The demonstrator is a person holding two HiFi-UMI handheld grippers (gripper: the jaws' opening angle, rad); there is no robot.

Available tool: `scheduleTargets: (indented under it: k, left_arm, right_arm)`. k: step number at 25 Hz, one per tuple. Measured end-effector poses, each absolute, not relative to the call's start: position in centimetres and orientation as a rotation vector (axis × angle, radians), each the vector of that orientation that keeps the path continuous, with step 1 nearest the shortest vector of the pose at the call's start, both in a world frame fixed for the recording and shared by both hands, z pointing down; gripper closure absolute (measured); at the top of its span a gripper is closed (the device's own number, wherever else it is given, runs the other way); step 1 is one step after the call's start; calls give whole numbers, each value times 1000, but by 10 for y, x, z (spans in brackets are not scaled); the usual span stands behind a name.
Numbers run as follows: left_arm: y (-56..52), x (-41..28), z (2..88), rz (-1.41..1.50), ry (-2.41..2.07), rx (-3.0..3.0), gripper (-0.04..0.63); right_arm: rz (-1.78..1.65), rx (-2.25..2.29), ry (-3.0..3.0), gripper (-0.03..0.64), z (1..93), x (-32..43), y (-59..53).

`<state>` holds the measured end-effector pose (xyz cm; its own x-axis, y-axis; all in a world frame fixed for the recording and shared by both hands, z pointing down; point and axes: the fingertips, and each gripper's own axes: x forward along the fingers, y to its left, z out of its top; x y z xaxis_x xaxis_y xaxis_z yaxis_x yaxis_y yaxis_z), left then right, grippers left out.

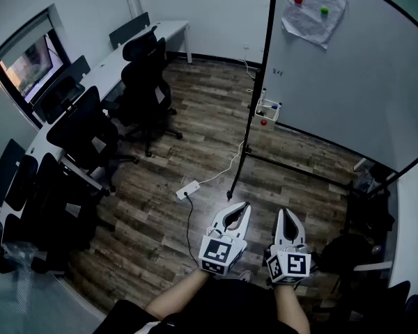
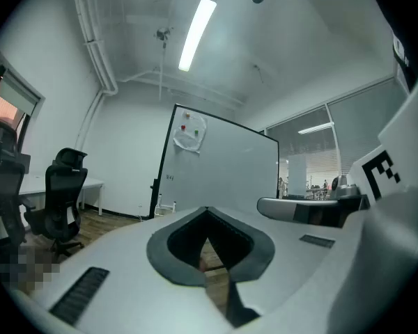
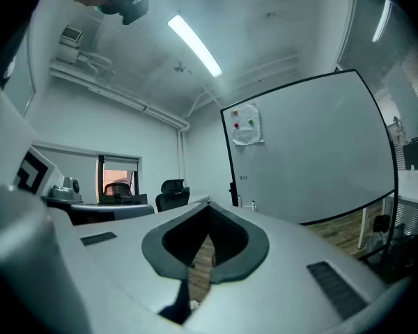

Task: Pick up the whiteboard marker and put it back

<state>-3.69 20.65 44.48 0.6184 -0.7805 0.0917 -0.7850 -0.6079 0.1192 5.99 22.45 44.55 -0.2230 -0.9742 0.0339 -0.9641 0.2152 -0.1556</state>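
Observation:
A large whiteboard [image 1: 348, 82] on a black stand is at the upper right of the head view. A small white tray [image 1: 267, 110] low on its post holds markers [image 1: 274, 106], too small to tell apart. Both grippers are held level near my body, far from the board. My left gripper [image 1: 242, 206] has its tips together with nothing between them. My right gripper [image 1: 286, 214] is shut and empty too. In the left gripper view the whiteboard [image 2: 223, 165] is straight ahead beyond the shut gripper [image 2: 207, 211]. The right gripper view shows the whiteboard [image 3: 313, 152] past its gripper [image 3: 209, 205].
Black office chairs [image 1: 148, 82] stand along white desks [image 1: 118, 58] at the left. A white power strip [image 1: 187, 189] with cables lies on the wooden floor between me and the board's stand [image 1: 261, 96]. A sheet of paper [image 1: 313, 5] is held to the board by magnets.

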Motion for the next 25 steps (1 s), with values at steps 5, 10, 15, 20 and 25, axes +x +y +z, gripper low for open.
scheduleTargets:
  k: [5,10,15,20,25]
  left_arm:
    - [205,-38,445,44,-1321,2683,588]
    - [204,-41,449,52,-1330,2673,588]
    - [200,-43,451,50,-1335,2665,588]
    - [196,-44,450,55,-1342,2682,588]
    - [186,-49,448,45,-1336,2695,588]
  right_arm:
    - [-228,-1929,2373,607,445,64,223]
    - [-234,-1943,2373,609,449,63,223]
    - [-262,-1952,2365,607,452,64,219]
    - [-292,-1975,2364,607,454,60,214]
    - [-300,-1959,2376,607,455,52,207]
